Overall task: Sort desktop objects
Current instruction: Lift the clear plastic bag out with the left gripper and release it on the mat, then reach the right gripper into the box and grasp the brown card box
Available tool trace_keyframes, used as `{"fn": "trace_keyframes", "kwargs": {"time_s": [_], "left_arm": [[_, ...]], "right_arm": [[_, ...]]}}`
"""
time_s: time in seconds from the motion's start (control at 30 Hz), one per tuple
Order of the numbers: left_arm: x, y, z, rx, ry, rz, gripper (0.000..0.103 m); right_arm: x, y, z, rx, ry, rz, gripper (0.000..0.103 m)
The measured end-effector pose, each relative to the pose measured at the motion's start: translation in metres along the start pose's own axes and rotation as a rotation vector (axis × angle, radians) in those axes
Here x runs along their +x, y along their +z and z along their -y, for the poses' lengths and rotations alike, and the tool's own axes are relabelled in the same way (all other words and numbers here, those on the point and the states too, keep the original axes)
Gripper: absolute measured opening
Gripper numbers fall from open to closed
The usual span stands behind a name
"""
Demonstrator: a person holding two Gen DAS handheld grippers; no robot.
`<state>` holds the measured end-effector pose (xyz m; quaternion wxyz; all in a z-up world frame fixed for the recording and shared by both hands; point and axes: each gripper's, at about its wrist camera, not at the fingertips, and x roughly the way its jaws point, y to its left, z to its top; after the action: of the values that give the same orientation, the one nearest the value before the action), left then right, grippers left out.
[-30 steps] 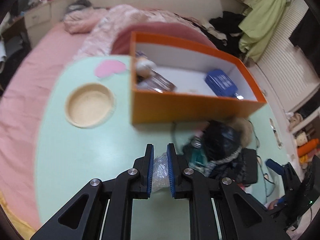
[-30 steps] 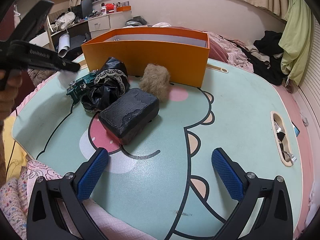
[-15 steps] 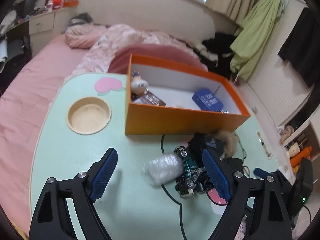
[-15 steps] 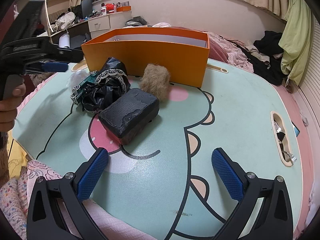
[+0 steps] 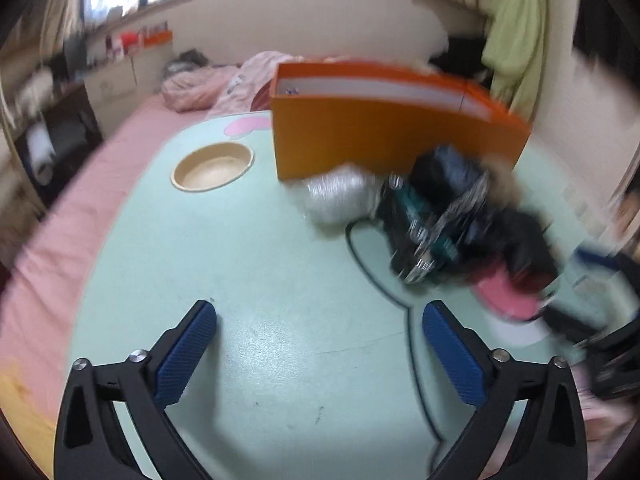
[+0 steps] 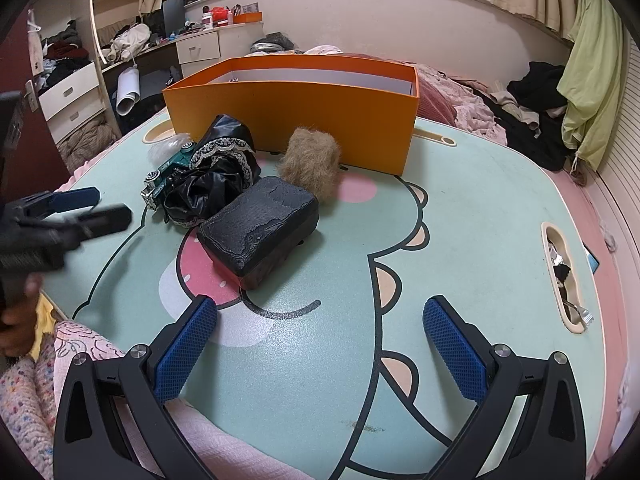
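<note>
Left gripper (image 5: 319, 322): jaws just spread wide, nothing between them, only bare mint table (image 5: 248, 272). Ahead and slightly right of it, crinkled clear plastic bundle (image 5: 336, 196) lying against the orange box (image 5: 376, 140), touching the green toy car (image 5: 416, 236). Right gripper (image 6: 320, 320): also wide apart, empty. Ahead and left of it, black case (image 6: 260, 224); beyond that, black lace-trimmed cloth (image 6: 216, 176) and tan furry block (image 6: 310, 160).
</note>
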<state>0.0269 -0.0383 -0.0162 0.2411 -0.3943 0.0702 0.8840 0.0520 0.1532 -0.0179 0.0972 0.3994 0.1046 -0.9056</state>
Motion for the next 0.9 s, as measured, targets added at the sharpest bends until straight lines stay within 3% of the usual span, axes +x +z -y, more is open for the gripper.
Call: {"fn": "trace_keyframes", "kwargs": {"time_s": [0.4,0.47,0.6,0.7,0.77,0.83,0.9], "left_arm": [[0.0,-0.001,-0.004,-0.003,-0.014,0.001,0.103],[0.0,-0.001,-0.004,-0.002,-0.013,0.001,0.103],[0.0,-0.001,-0.004,-0.002,-0.014,0.001,0.103],[0.0,0.0,-0.004,-0.001,-0.014,0.001,0.103],[0.0,0.0,-0.004,-0.001,-0.015,0.001,0.103],[-0.001,0.0,-0.004,-0.001,-0.015,0.001,0.103],[-0.001,0.0,-0.003,-0.002,-0.017,0.001,0.103]], "right_arm": [[0.0,0.007,-0.002,-0.009,0.006,-0.024,0.102],[-0.009,0.017,-0.005,-0.022,0.024,-0.001,0.098],[-0.044,0.083,-0.016,-0.053,0.094,0.076,0.097],[-0.035,0.146,-0.024,-0.033,0.208,-0.026,0.097],[-0.009,0.185,-0.031,0.0,0.274,-0.12,0.089],[0.024,0.213,-0.043,-0.011,0.258,-0.177,0.08],[0.061,0.23,-0.054,-0.045,0.171,-0.237,0.068]]}}
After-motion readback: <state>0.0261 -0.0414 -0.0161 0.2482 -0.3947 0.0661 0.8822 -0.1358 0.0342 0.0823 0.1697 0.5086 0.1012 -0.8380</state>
